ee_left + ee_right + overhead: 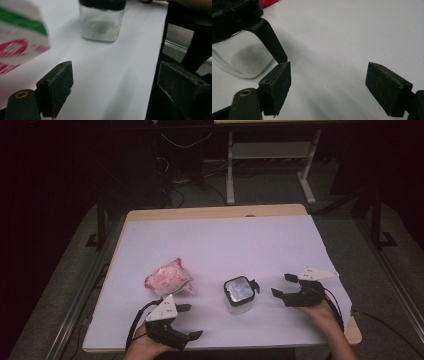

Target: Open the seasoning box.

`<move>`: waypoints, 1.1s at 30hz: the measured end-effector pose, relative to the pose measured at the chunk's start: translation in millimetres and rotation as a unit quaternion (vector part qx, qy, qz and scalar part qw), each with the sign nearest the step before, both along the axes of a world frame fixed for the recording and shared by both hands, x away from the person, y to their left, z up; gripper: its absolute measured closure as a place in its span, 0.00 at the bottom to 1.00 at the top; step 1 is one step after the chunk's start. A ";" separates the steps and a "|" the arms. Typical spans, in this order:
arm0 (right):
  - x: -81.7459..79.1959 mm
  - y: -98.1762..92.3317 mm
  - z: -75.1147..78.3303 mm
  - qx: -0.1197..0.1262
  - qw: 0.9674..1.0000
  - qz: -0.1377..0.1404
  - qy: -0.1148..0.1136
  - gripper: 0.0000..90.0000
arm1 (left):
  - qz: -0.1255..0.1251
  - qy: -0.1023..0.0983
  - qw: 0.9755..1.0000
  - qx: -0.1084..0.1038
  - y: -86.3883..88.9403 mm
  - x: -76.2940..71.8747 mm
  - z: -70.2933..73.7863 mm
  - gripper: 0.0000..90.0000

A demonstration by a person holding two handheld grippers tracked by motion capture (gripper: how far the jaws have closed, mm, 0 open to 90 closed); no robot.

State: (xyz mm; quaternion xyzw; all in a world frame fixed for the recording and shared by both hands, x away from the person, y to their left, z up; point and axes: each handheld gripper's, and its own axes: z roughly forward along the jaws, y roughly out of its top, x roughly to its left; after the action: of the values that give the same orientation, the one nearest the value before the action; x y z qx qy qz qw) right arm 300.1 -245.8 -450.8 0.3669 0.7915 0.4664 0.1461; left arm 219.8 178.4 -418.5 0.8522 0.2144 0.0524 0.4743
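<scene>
White sheet covers the surface almost edge to edge; pale wood shows along the far rim and at the near right corner. Room is dark. Grey floor all round, the white legs of another desk behind, and loose cables on the floor near them. A metal rail runs along the left side of the surface.

Clear square jar with a black lid stands upright near the front, right of centre, with a little pale powder at the bottom. Its black lid clasp sticks out on the right. Pink-and-white packet lies to its left, apart from it.

Left tool sits at the near edge, just in front of the packet, jaws spread with nothing between them. In the left gripper view one jaw hangs past the sheet's edge.

Right tool sits just right of the jar, jaws spread and empty, pointing at it. In the right gripper view the near jaw tip is right beside the clasp; I can't tell whether they touch.
</scene>
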 end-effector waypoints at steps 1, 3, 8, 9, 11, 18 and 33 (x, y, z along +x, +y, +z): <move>0.0 0.0 0.0 0.000 1.000 0.000 0.000 0.22 | 0.000 0.000 1.000 0.000 0.0 0.0 0.0 0.14; 0.2 0.7 -0.4 0.000 1.000 0.005 0.002 0.22 | -0.010 -0.003 1.000 0.001 -10.8 -0.4 3.3 0.14; -0.2 1.8 -0.4 0.002 1.000 0.009 0.002 0.22 | -0.023 -0.010 1.000 0.015 -26.5 3.4 5.6 0.14; -0.3 1.8 -0.5 0.002 1.000 0.010 0.003 0.22 | -0.023 -0.010 1.000 0.015 -26.5 3.4 5.6 0.14; -0.5 1.9 -0.4 0.003 1.000 0.010 0.003 0.22 | -0.027 -0.015 0.999 0.022 -32.2 5.2 7.2 0.14; -0.8 0.6 0.1 0.006 1.000 0.011 0.002 0.22 | -0.036 -0.024 0.999 0.025 -54.2 16.7 14.1 0.14; -1.2 -1.0 1.1 0.011 1.000 0.014 -0.001 0.23 | -0.016 -0.041 0.999 0.030 -84.0 33.4 23.5 0.14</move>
State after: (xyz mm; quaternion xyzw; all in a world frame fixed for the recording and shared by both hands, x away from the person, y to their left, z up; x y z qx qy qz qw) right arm 298.9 -246.8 -449.7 0.3572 0.7911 0.4776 0.1360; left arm 253.3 94.5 -395.0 0.8666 0.1794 0.0862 0.4575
